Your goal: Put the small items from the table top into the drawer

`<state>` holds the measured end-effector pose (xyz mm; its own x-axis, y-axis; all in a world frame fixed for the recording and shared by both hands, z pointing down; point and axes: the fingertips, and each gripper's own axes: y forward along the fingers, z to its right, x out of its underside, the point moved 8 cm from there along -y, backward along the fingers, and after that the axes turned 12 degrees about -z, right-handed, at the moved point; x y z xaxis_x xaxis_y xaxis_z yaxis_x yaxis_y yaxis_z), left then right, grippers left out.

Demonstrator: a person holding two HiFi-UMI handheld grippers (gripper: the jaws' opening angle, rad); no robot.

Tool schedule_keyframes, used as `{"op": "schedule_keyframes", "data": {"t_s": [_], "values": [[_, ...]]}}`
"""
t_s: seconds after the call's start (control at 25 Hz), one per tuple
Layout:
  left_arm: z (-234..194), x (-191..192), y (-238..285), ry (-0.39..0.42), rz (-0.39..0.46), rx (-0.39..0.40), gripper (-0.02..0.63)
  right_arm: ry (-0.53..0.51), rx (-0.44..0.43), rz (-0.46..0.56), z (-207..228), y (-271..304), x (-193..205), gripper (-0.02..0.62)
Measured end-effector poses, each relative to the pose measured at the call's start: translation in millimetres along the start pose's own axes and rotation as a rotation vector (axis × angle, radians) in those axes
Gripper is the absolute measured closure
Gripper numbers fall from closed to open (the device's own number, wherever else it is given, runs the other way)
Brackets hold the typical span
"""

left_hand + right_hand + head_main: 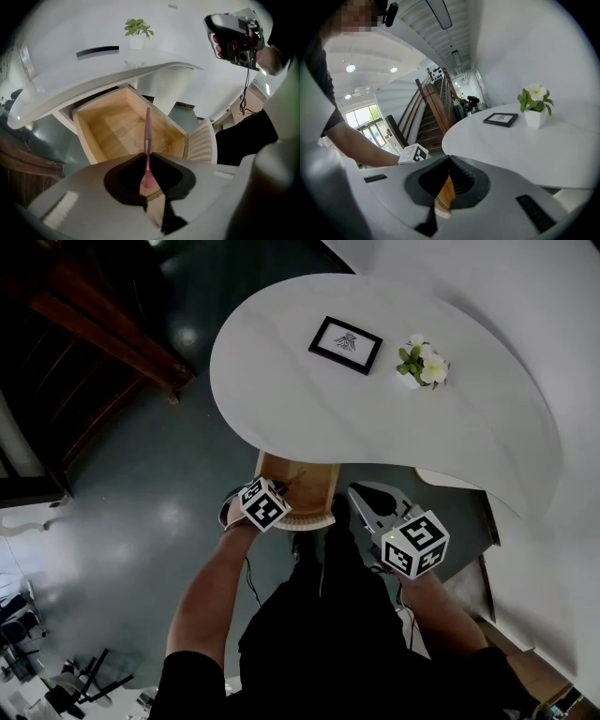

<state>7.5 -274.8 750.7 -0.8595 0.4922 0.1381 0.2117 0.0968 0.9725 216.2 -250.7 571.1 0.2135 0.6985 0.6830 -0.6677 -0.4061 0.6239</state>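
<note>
A wooden drawer [298,491] stands pulled out from under the near edge of the white table [309,409]. My left gripper [147,157] is shut on a slim pink brush [148,131], whose handle points out over the drawer's inside [119,129], which looks bare. In the head view the left gripper [279,491] hangs over the drawer's left part. My right gripper [449,161] is shut with nothing in it and is held just right of the drawer [364,502]. It also shows raised at upper right in the left gripper view [232,37].
A black-framed picture [345,344] and a small potted plant with white flowers [423,362] stand on the far part of the table top. The drawer's ribbed front [204,143] faces me. A dark wooden staircase [94,324] rises at the left, over a glossy grey floor [141,493].
</note>
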Motion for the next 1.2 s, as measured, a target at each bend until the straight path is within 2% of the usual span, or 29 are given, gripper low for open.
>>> {"op": "schedule_keyframes", "data": {"t_s": [0.32, 0.44, 0.6, 0.8, 1.0, 1.2], "values": [[3, -1, 8, 0.024, -0.019, -0.006, 0.554, 0.008, 0.006, -0.005, -6, -4, 9, 0.583], [0, 0, 2, 0.029, -0.005, -0.025, 0.528, 0.002, 0.008, -0.001, -10, -5, 8, 0.583], [-1, 1, -13, 0.027, 0.027, -0.058, 0.525, -0.008, 0.012, 0.009, -16, -8, 5, 0.583], [-5, 7, -36, -0.032, 0.107, -0.09, 0.525, -0.033, 0.015, 0.03, -26, -12, -3, 0.583], [3, 25, -76, -0.1, 0.218, -0.112, 0.525, -0.064, 0.026, 0.048, -54, -25, -17, 0.583], [21, 37, -123, -0.075, 0.329, -0.153, 0.536, -0.086, 0.045, 0.063, -82, -41, -28, 0.583]]}}
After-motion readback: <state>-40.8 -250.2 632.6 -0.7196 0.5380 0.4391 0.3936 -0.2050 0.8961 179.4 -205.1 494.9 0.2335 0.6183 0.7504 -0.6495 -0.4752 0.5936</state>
